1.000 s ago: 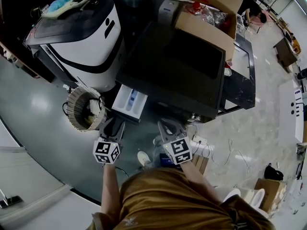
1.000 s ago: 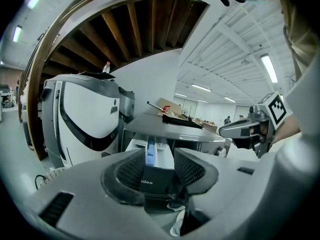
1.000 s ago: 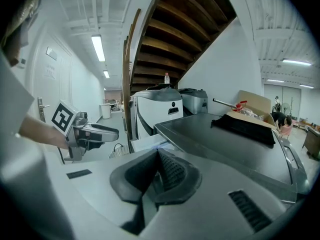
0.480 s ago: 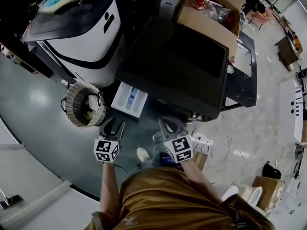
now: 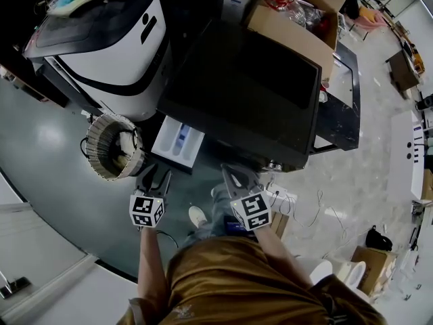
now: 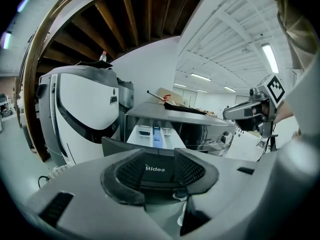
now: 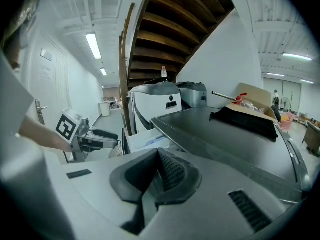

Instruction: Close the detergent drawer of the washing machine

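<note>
The washing machine (image 5: 237, 93) has a dark top, and its white detergent drawer (image 5: 177, 143) stands pulled out at the front left. My left gripper (image 5: 153, 176) is just in front of the drawer, jaws open. In the left gripper view the drawer's dark front panel (image 6: 156, 169) with its brand name shows in the gap between the pads (image 6: 127, 173), and the white tray (image 6: 151, 133) runs back behind it. I cannot tell whether they touch. My right gripper (image 5: 237, 175) hangs to the right of the drawer, shut and holding nothing, its pads (image 7: 172, 171) together.
A white and black appliance (image 5: 101, 39) stands left of the machine, with a round ribbed basket (image 5: 111, 147) on the floor beside the drawer. A cardboard box (image 5: 298, 12) sits behind the machine. Cables and a power strip (image 5: 284, 198) lie at the right; my shoe (image 5: 197, 215) is below.
My left gripper has sunk a little in front of the drawer. The right gripper has stayed put, and the drawer is still out.
</note>
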Tool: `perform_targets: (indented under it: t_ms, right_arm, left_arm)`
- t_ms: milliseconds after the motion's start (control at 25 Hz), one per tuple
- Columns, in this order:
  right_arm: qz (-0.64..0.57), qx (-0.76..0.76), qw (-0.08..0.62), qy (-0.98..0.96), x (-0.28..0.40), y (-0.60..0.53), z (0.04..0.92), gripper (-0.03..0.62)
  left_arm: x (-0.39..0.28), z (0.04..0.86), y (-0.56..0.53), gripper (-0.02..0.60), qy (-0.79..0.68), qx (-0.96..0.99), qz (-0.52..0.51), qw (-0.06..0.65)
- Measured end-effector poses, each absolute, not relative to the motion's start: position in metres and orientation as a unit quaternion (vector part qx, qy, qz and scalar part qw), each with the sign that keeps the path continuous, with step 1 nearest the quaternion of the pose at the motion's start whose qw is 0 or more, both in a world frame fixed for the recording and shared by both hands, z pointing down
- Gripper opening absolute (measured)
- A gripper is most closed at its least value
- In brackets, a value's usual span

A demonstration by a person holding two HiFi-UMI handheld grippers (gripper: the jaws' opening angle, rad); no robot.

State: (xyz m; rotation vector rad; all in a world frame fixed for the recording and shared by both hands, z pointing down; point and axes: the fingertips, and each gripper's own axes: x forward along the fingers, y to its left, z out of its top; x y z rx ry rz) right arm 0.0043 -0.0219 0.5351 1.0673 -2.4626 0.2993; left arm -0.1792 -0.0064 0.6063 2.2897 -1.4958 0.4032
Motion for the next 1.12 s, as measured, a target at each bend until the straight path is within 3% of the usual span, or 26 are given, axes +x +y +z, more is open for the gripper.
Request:
perform_targets:
  t_ms: [1120]
  right_arm:
    - [0.121, 0.393, 0.227, -0.883, 0.018, -0.035, 0.543, 0.012]
  left_arm:
    - [-0.179, 0.62, -0.016, 0.207, -0.505, 0.829, 0.166, 0.175]
